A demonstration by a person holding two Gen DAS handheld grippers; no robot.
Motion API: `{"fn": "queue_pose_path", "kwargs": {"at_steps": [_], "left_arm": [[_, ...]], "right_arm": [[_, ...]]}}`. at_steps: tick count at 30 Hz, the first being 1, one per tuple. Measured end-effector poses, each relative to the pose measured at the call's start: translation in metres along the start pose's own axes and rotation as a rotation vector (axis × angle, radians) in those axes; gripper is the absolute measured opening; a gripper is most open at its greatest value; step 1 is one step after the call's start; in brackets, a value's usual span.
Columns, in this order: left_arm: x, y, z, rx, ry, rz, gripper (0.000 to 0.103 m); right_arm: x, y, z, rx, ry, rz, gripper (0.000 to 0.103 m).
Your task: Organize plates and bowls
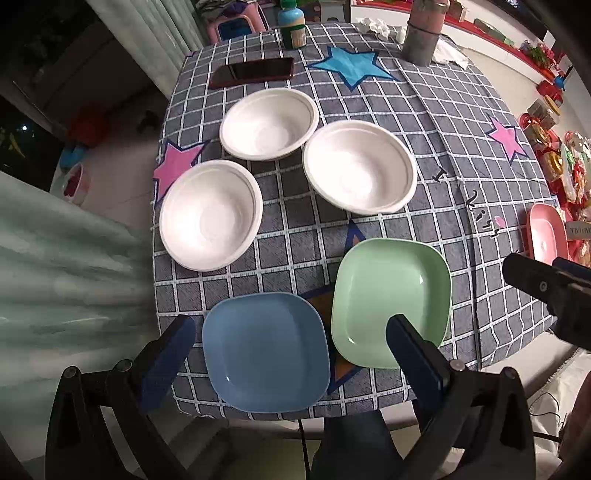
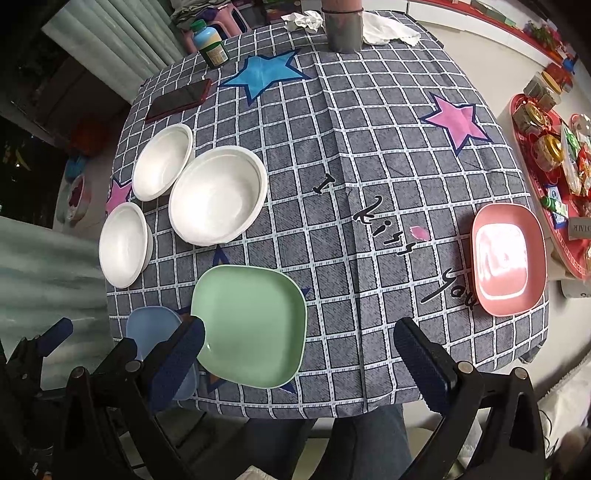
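Observation:
Three white bowls sit apart on the checked tablecloth: one far (image 1: 269, 123) (image 2: 162, 161), one right (image 1: 360, 171) (image 2: 218, 194), one left (image 1: 210, 214) (image 2: 123, 243). A blue plate (image 1: 266, 350) (image 2: 155, 332) lies at the near edge, a green plate (image 1: 391, 299) (image 2: 251, 325) beside it, a pink plate (image 1: 546, 232) (image 2: 508, 258) at the right edge. My left gripper (image 1: 291, 336) is open above the blue plate, holding nothing. My right gripper (image 2: 301, 343) is open above the near edge by the green plate, holding nothing; it also shows in the left wrist view (image 1: 546, 284).
A dark phone (image 1: 253, 72) (image 2: 179, 99), a green-capped bottle (image 1: 293, 26) (image 2: 212, 44), a grey cylinder (image 1: 421, 33) (image 2: 341, 27) and crumpled tissues (image 2: 388, 27) sit at the table's far side. A red tray of jars and packets (image 2: 554, 155) stands to the right.

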State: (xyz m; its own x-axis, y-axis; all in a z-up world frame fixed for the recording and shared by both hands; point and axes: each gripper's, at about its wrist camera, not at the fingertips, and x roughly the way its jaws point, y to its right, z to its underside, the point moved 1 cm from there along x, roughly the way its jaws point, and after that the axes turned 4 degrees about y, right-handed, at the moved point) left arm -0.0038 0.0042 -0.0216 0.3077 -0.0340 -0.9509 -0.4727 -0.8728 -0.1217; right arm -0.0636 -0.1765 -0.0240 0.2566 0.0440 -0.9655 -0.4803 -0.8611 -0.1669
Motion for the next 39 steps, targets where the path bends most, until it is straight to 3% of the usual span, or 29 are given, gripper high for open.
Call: {"fn": "queue_pose_path", "kwargs": {"at_steps": [8, 19, 39], "left_arm": [[0.006, 0.004, 0.004, 0.010, -0.022, -0.003, 0.103], [0.025, 0.006, 0.011, 0.011, -0.159, 0.007, 0.103], [0.088, 0.025, 0.017, 0.062, -0.221, -0.032, 0.103]], "right_arm": [[0.009, 0.003, 0.005, 0.013, -0.031, -0.005, 0.103], [0.033, 0.012, 0.012, 0.034, -0.103, 0.021, 0.103], [0.144, 0.016, 0.027, -0.077, -0.230, 0.112, 0.103]]}}
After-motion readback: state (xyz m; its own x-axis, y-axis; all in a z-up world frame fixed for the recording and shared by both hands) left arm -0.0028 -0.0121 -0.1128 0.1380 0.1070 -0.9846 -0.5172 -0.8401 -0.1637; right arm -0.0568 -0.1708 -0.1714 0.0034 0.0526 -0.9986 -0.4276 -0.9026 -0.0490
